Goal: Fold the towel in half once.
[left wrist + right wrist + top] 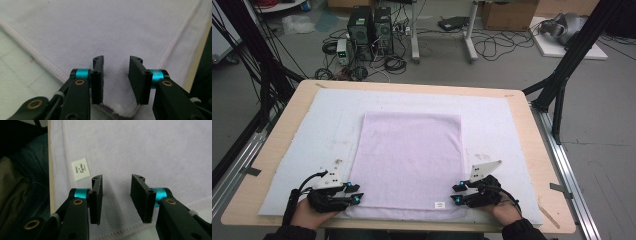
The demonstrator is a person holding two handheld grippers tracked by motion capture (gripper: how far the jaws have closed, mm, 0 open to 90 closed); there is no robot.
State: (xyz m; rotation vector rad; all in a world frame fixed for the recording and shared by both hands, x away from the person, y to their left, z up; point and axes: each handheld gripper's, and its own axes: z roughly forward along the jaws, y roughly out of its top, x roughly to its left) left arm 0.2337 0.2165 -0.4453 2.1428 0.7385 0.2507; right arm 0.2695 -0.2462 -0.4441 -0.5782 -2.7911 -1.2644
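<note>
Left gripper (115, 80), seen in its own view: jaws parted and released over the near left corner of the lilac towel (105, 32), a small raised fold of pile between them but no pad pressing on it. Right gripper (116, 200), likewise released, jaws apart above the near right corner, bare towel between them.

Revealed by the right gripper view alone at readable size: white care label (80, 169) stitched beside the towel's hem, printing too small to read; beyond the table edge, dark trouser fabric. In the left gripper view: the hemmed corner lying on the white mat (15, 82).

In the high view: towel (409, 157) spread flat on the mat (492, 120), atop the wooden table (537, 150); left gripper (343, 192) and right gripper (464, 192) at the two near corners, fingertips partly lost against the dark bodies. Forearms cut off at the lower frame.

Wide bare margins of mat left and right of the towel and beyond its far edge; near hem close to the table's front edge.
</note>
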